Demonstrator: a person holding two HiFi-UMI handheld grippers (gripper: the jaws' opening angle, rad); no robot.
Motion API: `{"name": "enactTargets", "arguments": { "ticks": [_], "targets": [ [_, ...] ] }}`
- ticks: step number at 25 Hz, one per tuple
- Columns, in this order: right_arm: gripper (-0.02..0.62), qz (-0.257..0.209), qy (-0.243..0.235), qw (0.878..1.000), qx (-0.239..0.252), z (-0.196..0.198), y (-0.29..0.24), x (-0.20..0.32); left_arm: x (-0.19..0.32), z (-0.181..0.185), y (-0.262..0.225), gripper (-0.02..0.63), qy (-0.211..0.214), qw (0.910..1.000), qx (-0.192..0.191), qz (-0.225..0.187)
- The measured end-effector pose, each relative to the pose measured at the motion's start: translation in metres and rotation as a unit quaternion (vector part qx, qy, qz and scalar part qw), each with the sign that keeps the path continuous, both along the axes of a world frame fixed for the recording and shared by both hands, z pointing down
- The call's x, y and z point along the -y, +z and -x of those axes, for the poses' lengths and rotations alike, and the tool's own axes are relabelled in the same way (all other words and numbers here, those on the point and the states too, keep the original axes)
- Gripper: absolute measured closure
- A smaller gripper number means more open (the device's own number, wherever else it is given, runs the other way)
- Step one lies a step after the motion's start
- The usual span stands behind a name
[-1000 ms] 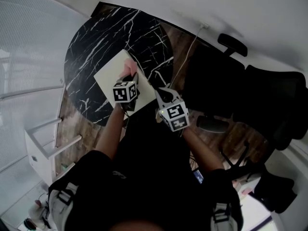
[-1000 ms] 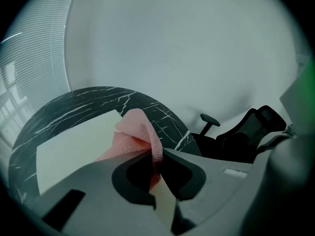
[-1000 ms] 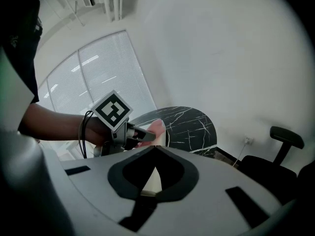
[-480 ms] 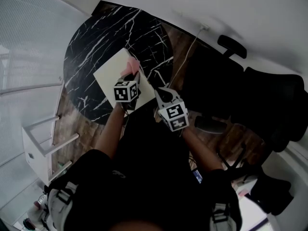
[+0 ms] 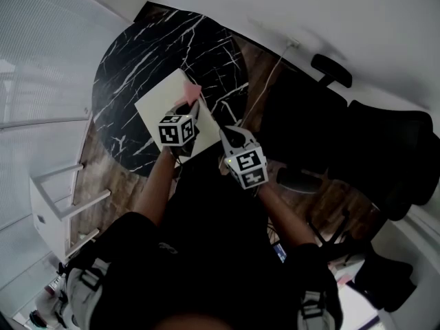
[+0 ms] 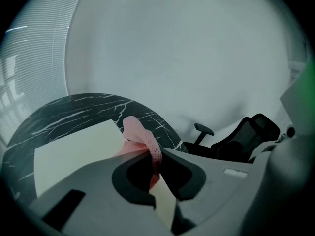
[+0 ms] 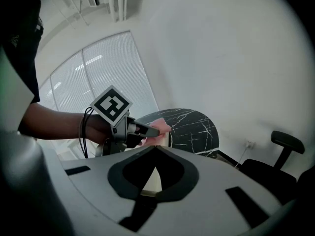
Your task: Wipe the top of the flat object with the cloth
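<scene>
One cloth (image 6: 141,137) is pinched in the left hand-held gripper (image 5: 194,107) at the flat object's (image 5: 159,102) edge. The right hand-held gripper (image 5: 230,132) is pressed together, empty.

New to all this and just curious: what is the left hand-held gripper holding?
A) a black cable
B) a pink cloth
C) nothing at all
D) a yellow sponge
B: the left gripper view shows the left hand-held gripper clamped on a pink cloth that rests on the cream flat board.
</scene>
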State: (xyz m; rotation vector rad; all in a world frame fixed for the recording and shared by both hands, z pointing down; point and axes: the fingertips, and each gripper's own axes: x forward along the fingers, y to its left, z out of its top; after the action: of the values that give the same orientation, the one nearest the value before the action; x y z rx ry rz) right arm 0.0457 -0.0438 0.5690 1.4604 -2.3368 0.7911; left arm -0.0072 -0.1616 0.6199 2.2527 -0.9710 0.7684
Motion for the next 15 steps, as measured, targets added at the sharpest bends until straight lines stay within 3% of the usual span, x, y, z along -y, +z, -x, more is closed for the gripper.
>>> {"name": "enactTargets", "arguments": {
  "ticks": [7,15],
  "targets": [
    [0.6,-0.004,-0.035,0.999,0.008,0.021,0.001,0.006,0.015,0.047,-0.032,0.586,-0.058,0.9978,-0.013,-0.03],
    [0.6,-0.016,-0.114,0.993,0.009,0.066,-0.003,0.022,0.021,0.13,-0.067,0.586,-0.144,0.9864,0.013,-0.078]
  ]
}}
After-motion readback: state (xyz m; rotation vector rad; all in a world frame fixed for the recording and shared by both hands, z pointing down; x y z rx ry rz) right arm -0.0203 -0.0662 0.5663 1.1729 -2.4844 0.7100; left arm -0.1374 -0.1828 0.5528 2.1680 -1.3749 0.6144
